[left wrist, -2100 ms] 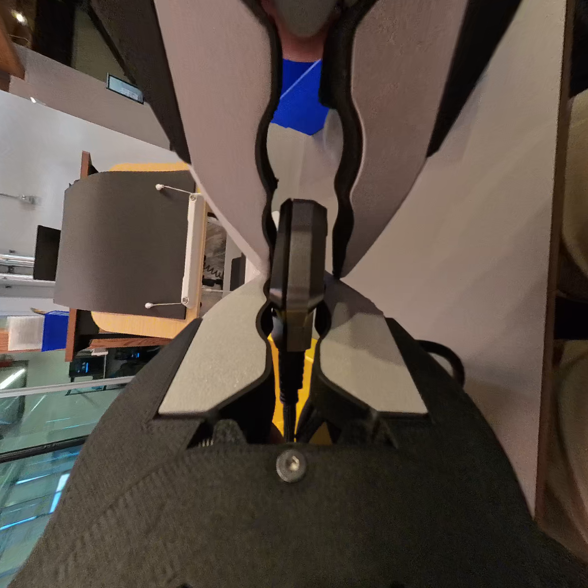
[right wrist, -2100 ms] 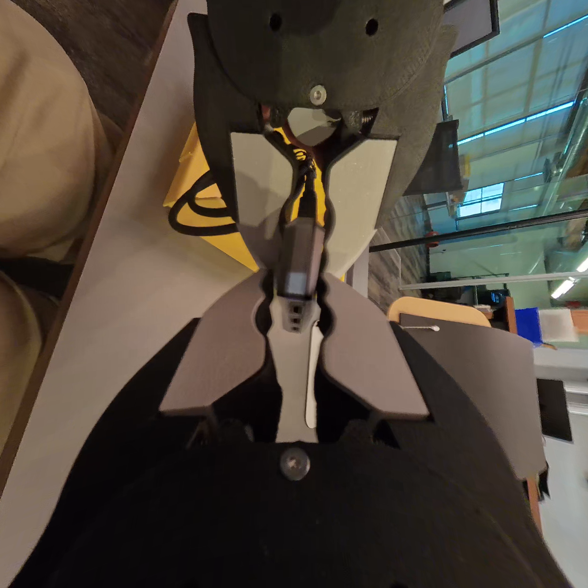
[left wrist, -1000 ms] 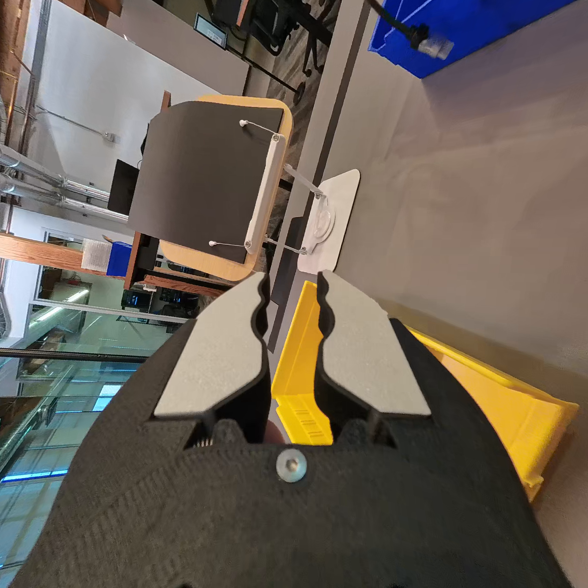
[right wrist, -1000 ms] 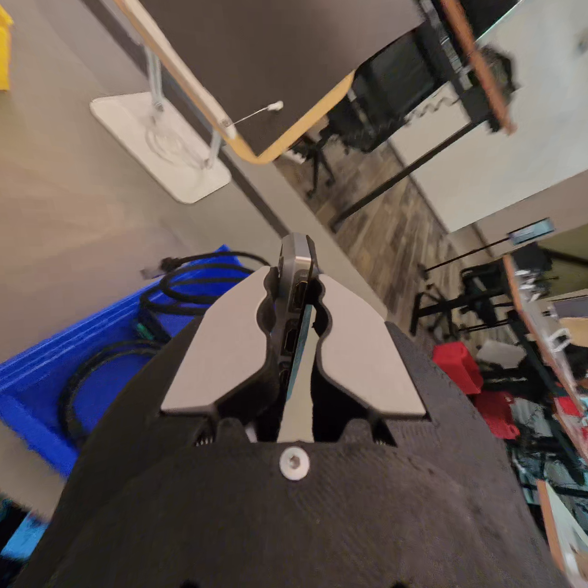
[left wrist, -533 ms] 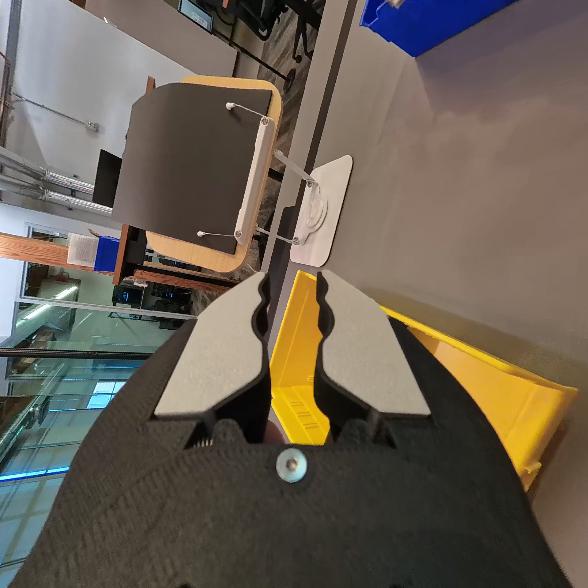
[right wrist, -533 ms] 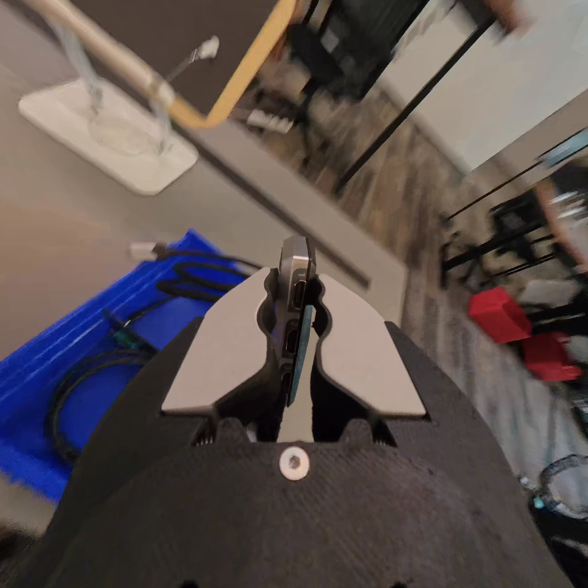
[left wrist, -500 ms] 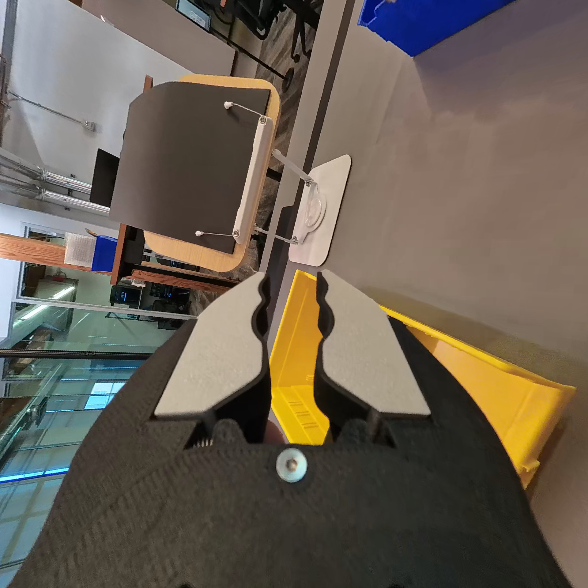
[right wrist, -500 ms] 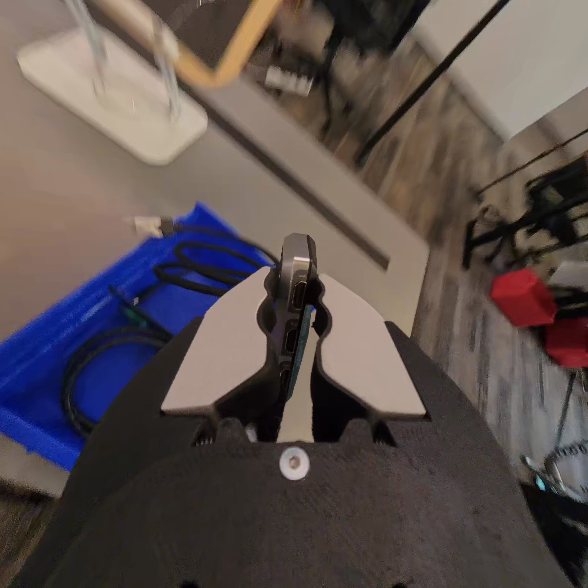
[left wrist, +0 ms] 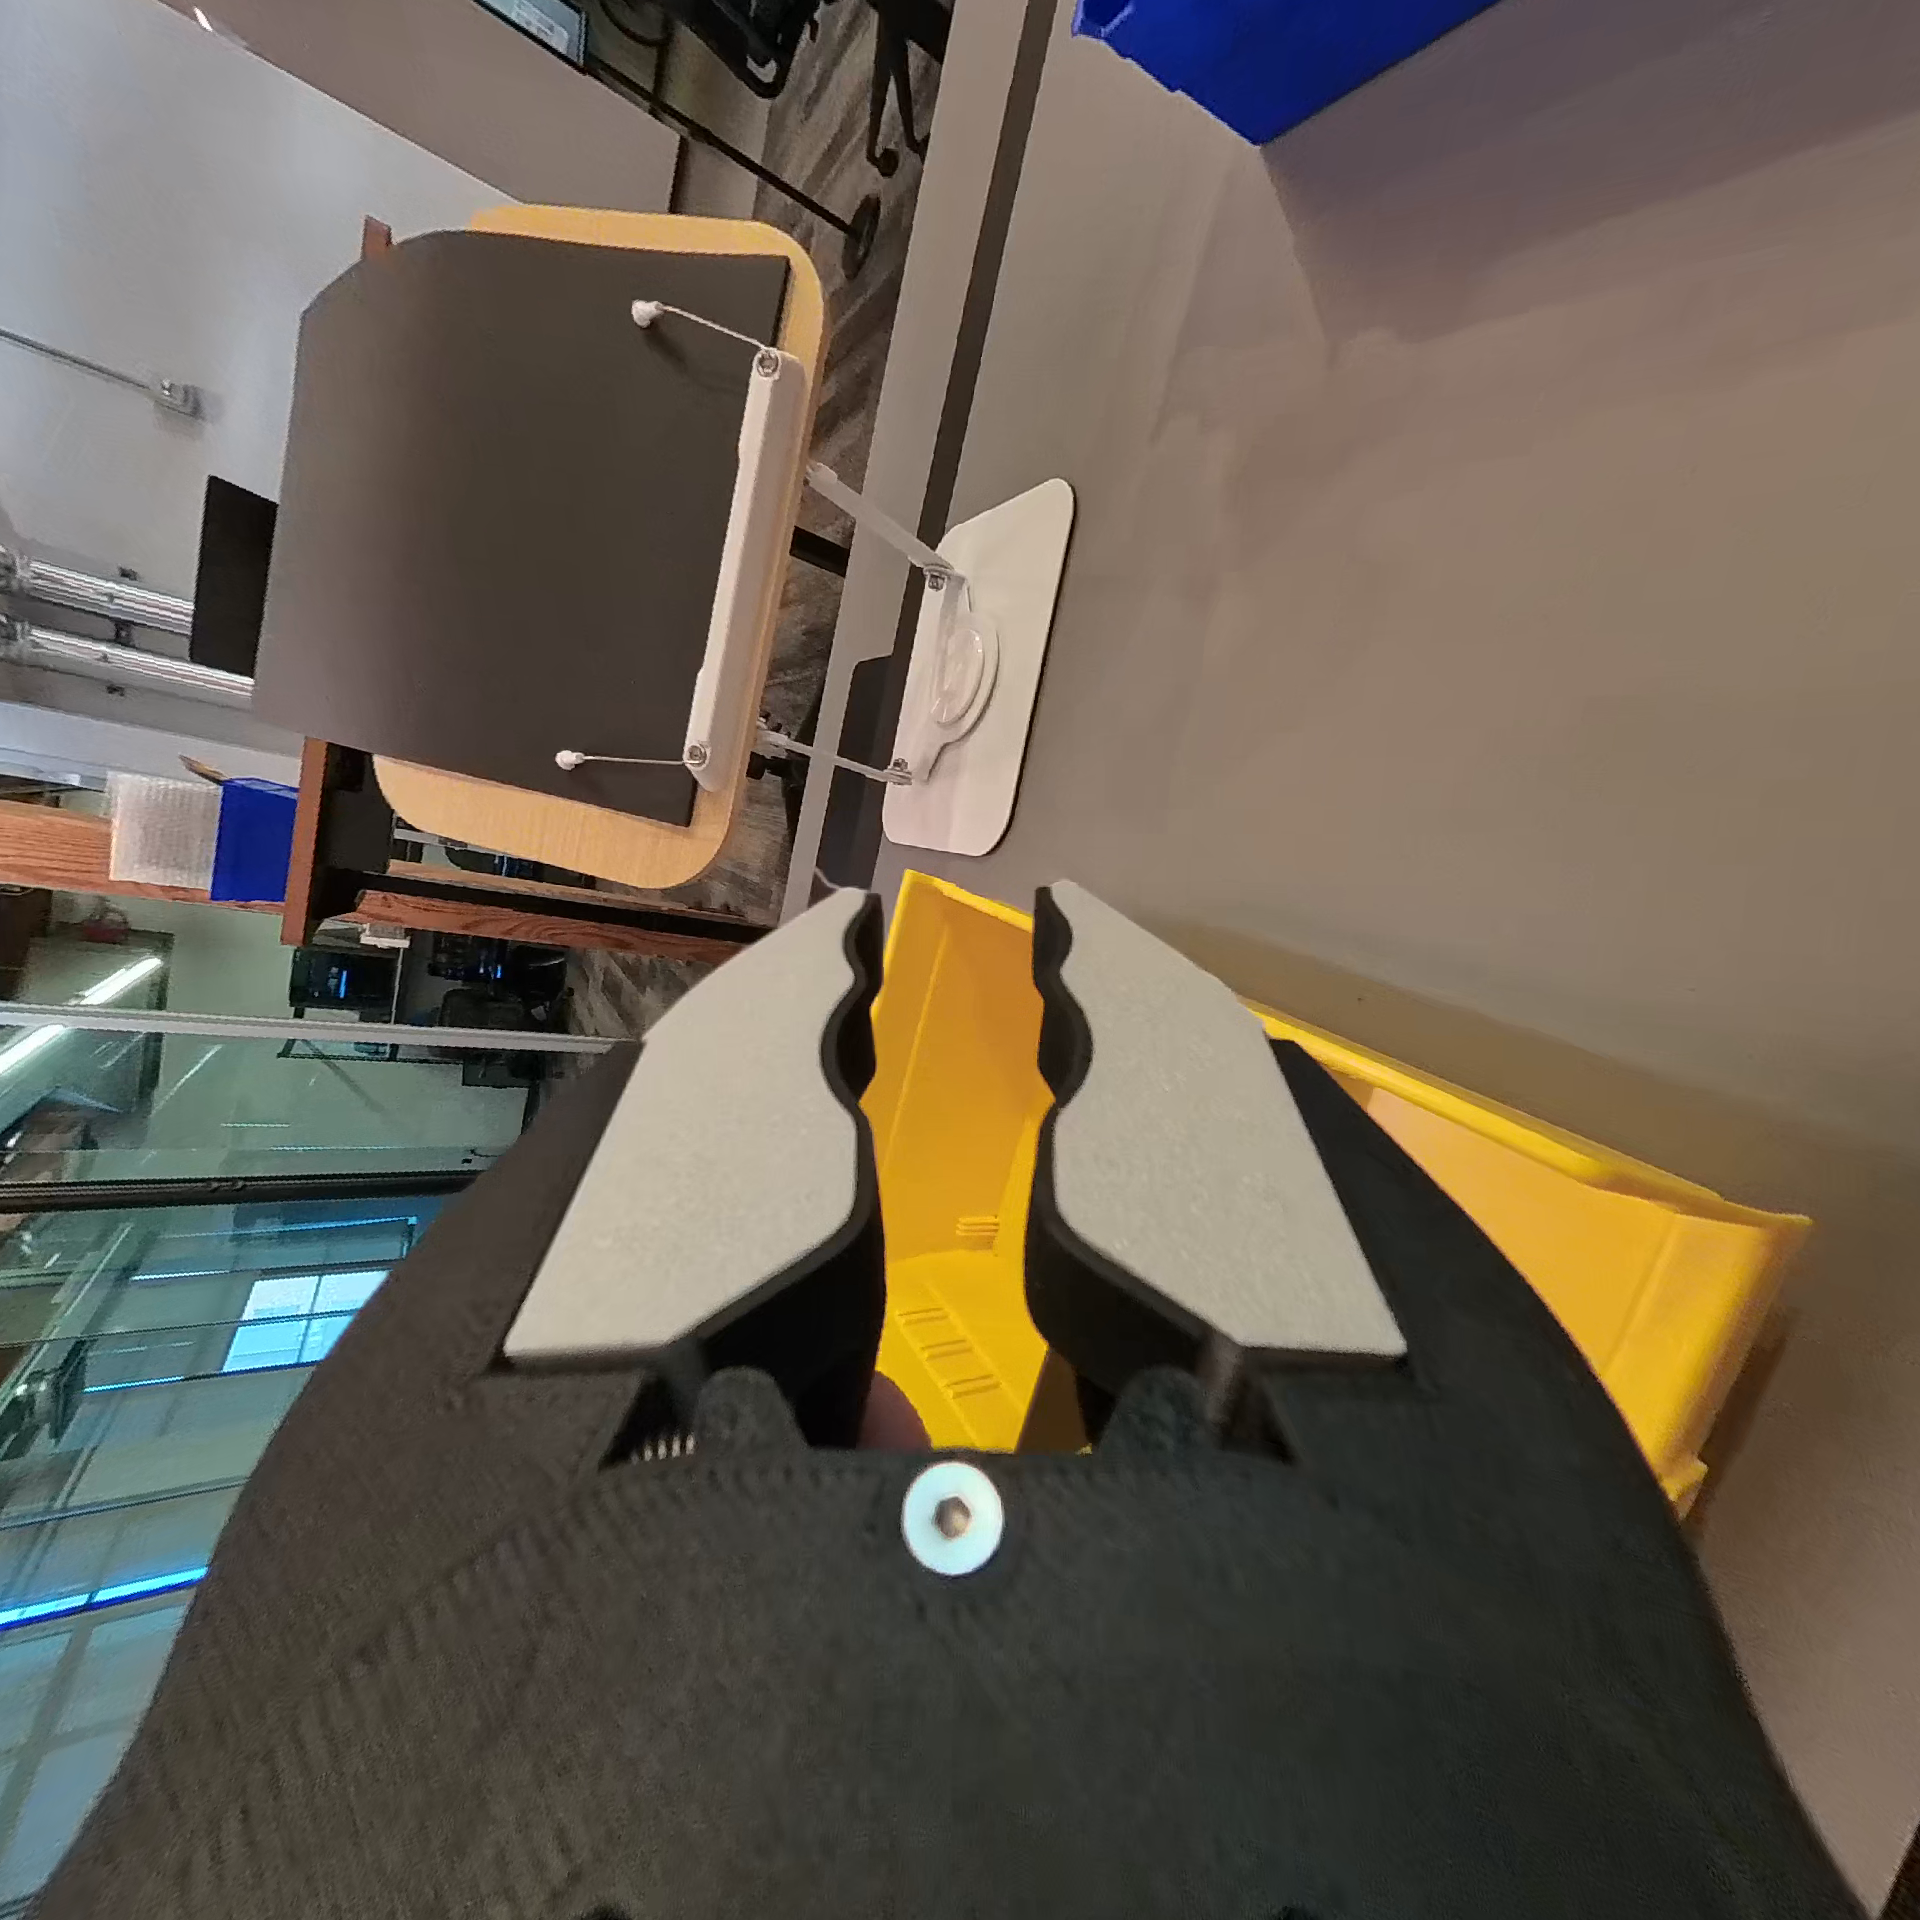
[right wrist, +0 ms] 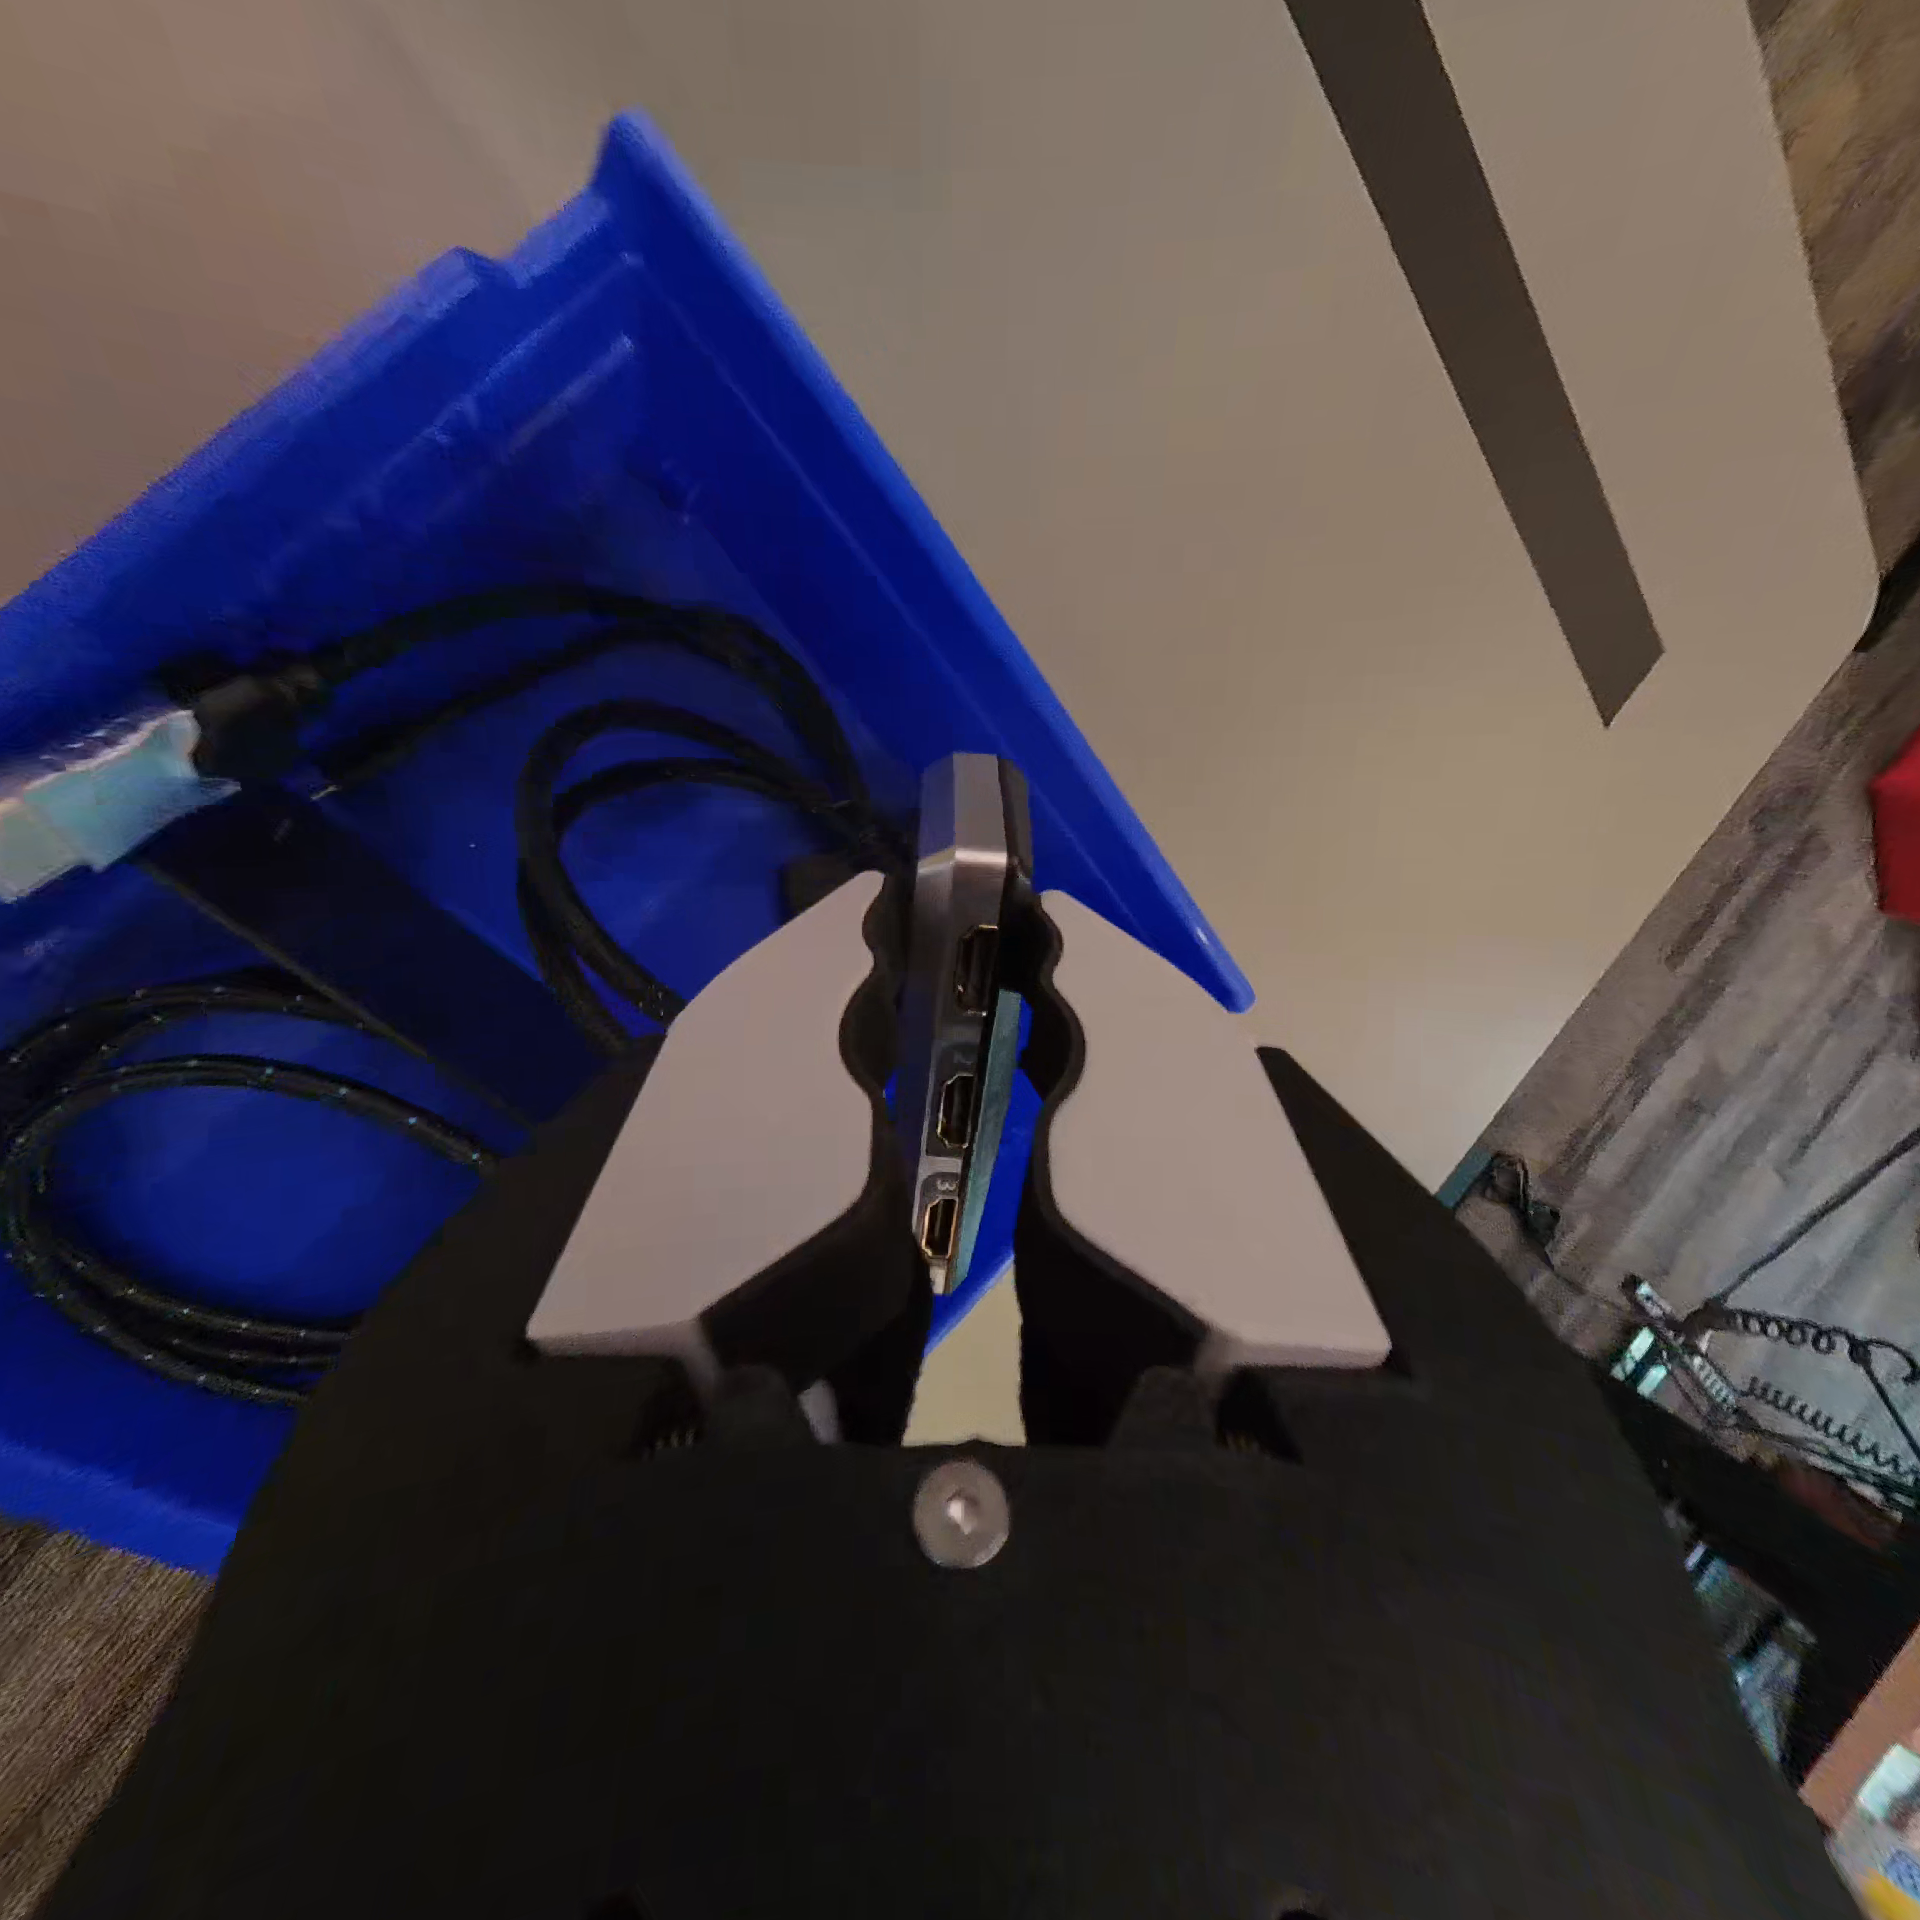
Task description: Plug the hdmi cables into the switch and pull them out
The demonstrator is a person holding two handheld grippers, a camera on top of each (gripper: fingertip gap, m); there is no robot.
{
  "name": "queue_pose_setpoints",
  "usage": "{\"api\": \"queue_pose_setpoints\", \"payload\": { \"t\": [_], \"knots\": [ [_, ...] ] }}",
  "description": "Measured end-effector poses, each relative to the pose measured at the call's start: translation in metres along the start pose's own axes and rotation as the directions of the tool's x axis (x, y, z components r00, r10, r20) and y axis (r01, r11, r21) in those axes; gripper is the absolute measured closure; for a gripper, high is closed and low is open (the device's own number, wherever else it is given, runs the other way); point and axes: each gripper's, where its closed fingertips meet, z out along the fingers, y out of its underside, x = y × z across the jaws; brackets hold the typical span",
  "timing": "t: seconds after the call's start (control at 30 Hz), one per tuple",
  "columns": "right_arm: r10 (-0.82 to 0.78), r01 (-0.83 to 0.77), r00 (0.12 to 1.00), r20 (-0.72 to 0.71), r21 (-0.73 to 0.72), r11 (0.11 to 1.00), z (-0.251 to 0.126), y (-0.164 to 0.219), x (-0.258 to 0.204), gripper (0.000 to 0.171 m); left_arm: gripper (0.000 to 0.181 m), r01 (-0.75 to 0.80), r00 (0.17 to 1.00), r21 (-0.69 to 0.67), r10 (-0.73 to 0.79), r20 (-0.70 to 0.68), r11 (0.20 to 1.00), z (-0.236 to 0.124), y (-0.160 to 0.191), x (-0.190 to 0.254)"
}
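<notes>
My right gripper (right wrist: 961, 904) is shut on the grey HDMI switch (right wrist: 961, 1029), held edge-on with its three ports facing the camera, above the blue bin (right wrist: 644, 436). Black braided HDMI cables (right wrist: 623, 748) lie coiled in that bin; one plug in clear wrap (right wrist: 94, 800) rests at its left. My left gripper (left wrist: 956, 914) is open and empty, with a narrow gap between its fingers, above the empty yellow bin (left wrist: 1507, 1236).
A white stand (left wrist: 987, 665) carries a black panel (left wrist: 499, 520) at the far edge of the grey table (left wrist: 1507, 623). A corner of the blue bin (left wrist: 1268, 62) shows in the left wrist view. The table edge and floor lie to the right of the right gripper. The gap from one gripper's tips to the other's is roughly 50 cm.
My right gripper has swung down and toward the blue bin with the switch; the stand has left its view. My left gripper has shifted slightly over the yellow bin and stays open.
</notes>
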Motion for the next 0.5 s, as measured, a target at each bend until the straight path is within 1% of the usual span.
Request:
{"api": "queue_pose_setpoints", "payload": {
  "t": [0.03,0.1,0.17,0.27,0.33,0.37,0.43,0.5],
  "knots": [
    [0.003,-0.003,1.0,0.007,-0.014,1.0,0.001,0.0,0.002,0.152,0.154,0.001,1.0,0.0,-0.001,-0.005,1.0,0.001,0.0,0.001],
    [-0.013,0.014,1.0,0.025,-0.015,1.0,0.004,-0.006,0.003,0.152,0.154,-0.002,1.0,-0.002,0.002,-0.014,1.0,0.003,0.001,0.004],
    [-0.036,0.038,0.999,0.032,-0.056,0.998,0.009,-0.005,0.004,0.152,0.154,-0.011,1.0,-0.003,0.011,-0.023,1.0,0.003,0.001,0.007],
    [-0.061,0.062,0.998,0.019,-0.074,0.995,0.011,-0.007,0.003,0.152,0.154,-0.023,1.0,-0.01,0.023,-0.021,1.0,0.001,0.002,0.007],
    [-0.107,0.107,0.994,0.012,-0.104,0.989,0.009,-0.003,-0.002,0.152,0.154,-0.018,1.0,-0.009,0.017,-0.025,1.0,0.0,0.003,0.008],
    [-0.126,0.127,0.992,0.019,-0.122,0.984,0.008,0.001,-0.006,0.152,0.154,-0.014,0.999,-0.007,0.014,-0.029,1.0,0.001,0.004,0.008],
    [-0.165,0.168,0.986,0.034,-0.205,0.964,0.008,0.015,-0.013,0.151,0.154,-0.013,0.999,-0.006,0.013,-0.037,1.0,0.002,0.004,0.009],
    [-0.22,0.228,0.974,0.061,-0.275,0.934,0.015,0.031,-0.023,0.146,0.154,-0.019,0.999,-0.008,0.019,-0.047,1.0,0.003,0.004,0.013]
  ]
}}
